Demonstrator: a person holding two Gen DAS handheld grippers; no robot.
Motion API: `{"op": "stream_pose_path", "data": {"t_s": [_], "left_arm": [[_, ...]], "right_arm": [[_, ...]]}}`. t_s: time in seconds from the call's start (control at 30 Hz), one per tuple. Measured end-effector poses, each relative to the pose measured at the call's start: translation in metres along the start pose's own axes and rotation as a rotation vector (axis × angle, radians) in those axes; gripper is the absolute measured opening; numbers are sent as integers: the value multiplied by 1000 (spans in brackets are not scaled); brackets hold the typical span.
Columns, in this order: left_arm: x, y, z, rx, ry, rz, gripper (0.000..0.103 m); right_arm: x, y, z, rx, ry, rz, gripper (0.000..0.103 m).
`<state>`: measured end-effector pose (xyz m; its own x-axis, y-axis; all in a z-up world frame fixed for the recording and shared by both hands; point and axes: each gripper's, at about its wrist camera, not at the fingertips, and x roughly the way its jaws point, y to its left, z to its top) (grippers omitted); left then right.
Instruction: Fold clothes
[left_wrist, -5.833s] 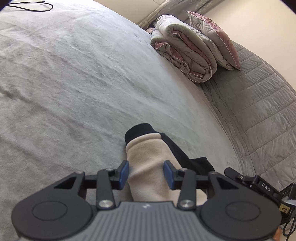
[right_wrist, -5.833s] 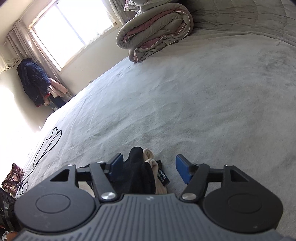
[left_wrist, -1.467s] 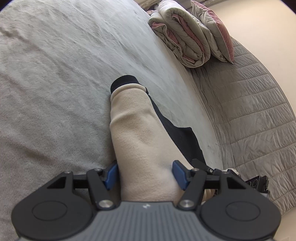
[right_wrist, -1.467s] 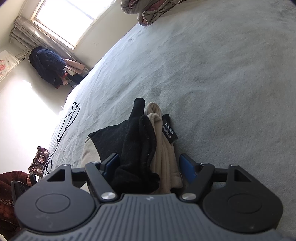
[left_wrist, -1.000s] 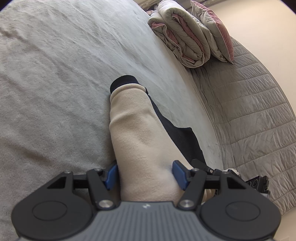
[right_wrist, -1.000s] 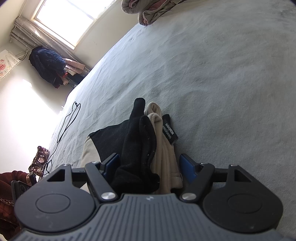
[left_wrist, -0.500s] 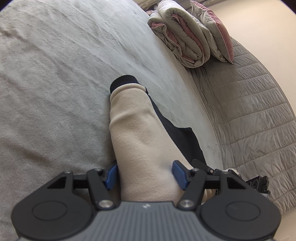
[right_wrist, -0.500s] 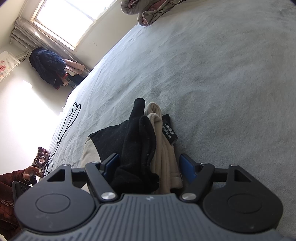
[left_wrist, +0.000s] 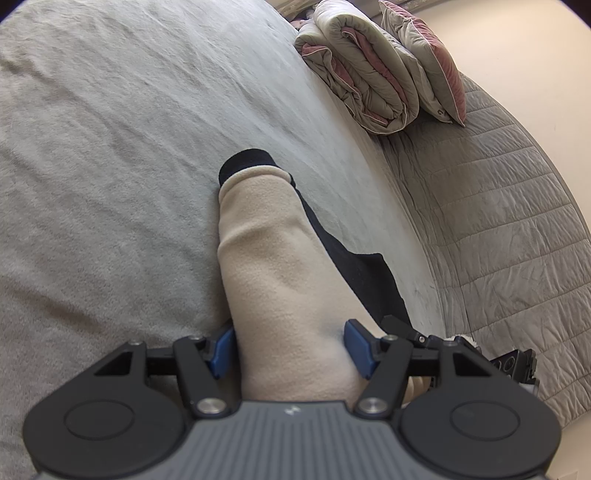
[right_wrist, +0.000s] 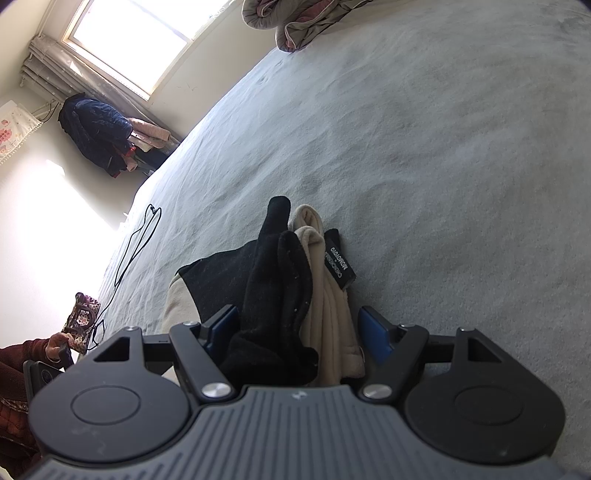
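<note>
The cream-and-black garment (left_wrist: 280, 280) lies bunched along the bed (left_wrist: 110, 147); the left hand-held gripper (left_wrist: 291, 349) clasps its cream sleeve between half-spread jaws, while the right hand-held gripper (right_wrist: 299, 332) holds the gathered folds. Both ends should lift together, level, so the layers fold without slipping.

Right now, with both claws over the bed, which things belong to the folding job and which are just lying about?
Part of the job:
- beige and black garment, lying on the grey bed cover
- left claw and right claw, each astride a bunch of it

Lying about:
- folded duvet and pillow
- black cable
- dark jacket under the window
</note>
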<state>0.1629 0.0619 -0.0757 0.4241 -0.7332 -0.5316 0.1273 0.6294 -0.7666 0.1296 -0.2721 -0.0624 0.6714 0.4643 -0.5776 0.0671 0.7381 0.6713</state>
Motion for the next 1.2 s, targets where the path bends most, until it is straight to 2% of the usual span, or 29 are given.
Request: {"op": "stream_pose_path", "data": {"t_s": [1.2], "left_arm": [[1, -3, 1, 4, -2, 2, 63]], "right_arm": [[2, -1, 1, -5, -5, -1, 75]]}}
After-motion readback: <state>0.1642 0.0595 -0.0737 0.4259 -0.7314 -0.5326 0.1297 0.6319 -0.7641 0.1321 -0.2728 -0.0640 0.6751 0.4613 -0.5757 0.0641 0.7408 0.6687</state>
